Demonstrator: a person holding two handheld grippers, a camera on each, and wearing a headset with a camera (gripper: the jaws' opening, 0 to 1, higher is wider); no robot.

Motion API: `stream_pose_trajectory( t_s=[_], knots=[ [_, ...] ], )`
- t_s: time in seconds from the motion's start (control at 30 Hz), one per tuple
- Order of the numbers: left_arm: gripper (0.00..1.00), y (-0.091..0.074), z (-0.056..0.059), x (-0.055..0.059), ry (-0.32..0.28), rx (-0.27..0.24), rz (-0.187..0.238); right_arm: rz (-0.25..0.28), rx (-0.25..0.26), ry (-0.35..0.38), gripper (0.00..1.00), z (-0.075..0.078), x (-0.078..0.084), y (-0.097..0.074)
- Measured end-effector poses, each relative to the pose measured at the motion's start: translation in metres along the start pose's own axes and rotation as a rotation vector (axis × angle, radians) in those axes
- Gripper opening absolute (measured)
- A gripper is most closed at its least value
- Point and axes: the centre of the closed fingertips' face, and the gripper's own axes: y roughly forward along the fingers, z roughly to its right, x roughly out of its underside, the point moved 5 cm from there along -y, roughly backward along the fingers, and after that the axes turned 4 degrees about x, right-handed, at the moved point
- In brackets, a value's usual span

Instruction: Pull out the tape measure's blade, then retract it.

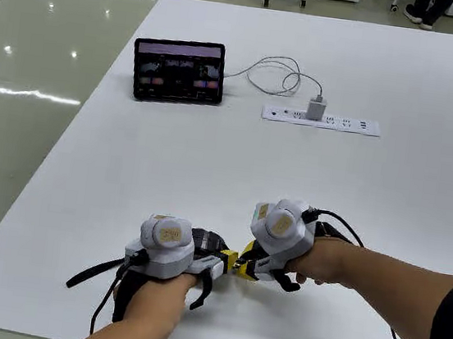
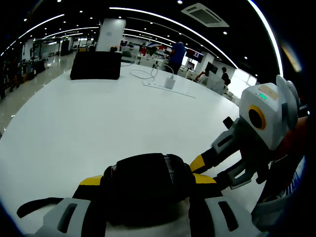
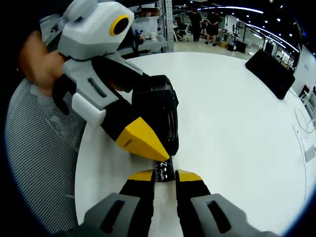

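Note:
A black tape measure (image 2: pixel 148 185) sits between the yellow-tipped jaws of my left gripper (image 2: pixel 148 180), which is shut on its case. The same case (image 3: pixel 158 111) lies on the white table in the right gripper view, with a short length of blade (image 3: pixel 163 170) sticking out. My right gripper (image 3: pixel 164 176) is shut on the end of that blade. In the head view the left gripper (image 1: pixel 228 259) and right gripper (image 1: pixel 245 269) meet tip to tip near the table's front edge, the tape measure (image 1: pixel 209 243) between them.
A dark tablet (image 1: pixel 178 70) stands at the far left of the white table (image 1: pixel 211 159). A white power strip (image 1: pixel 321 120) with a charger and coiled cable lies to its right. A black strap (image 1: pixel 94 272) trails left of the left gripper.

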Motion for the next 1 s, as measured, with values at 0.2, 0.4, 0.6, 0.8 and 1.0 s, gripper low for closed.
stream_pose_trajectory(
  t_s=[0.2,0.4,0.6,0.8,1.0],
  knots=[
    [0.63,0.0,0.0,0.0,-0.005,-0.001,0.002,0.003,0.006,-0.003,0.12,0.001,0.005,-0.003],
    [0.63,0.0,0.0,0.0,-0.008,0.001,0.001,0.018,0.009,-0.011,0.11,-0.002,-0.002,0.001],
    [0.63,-0.001,0.0,0.0,-0.007,0.004,0.0,0.028,0.011,-0.008,0.1,-0.003,-0.005,0.002],
    [0.63,-0.001,0.0,0.0,-0.009,0.004,0.001,0.031,0.013,-0.008,0.1,-0.003,-0.006,0.004],
    [0.63,-0.001,0.0,0.0,-0.01,0.005,0.001,0.034,0.015,-0.004,0.1,-0.003,-0.008,0.005]
  ],
)
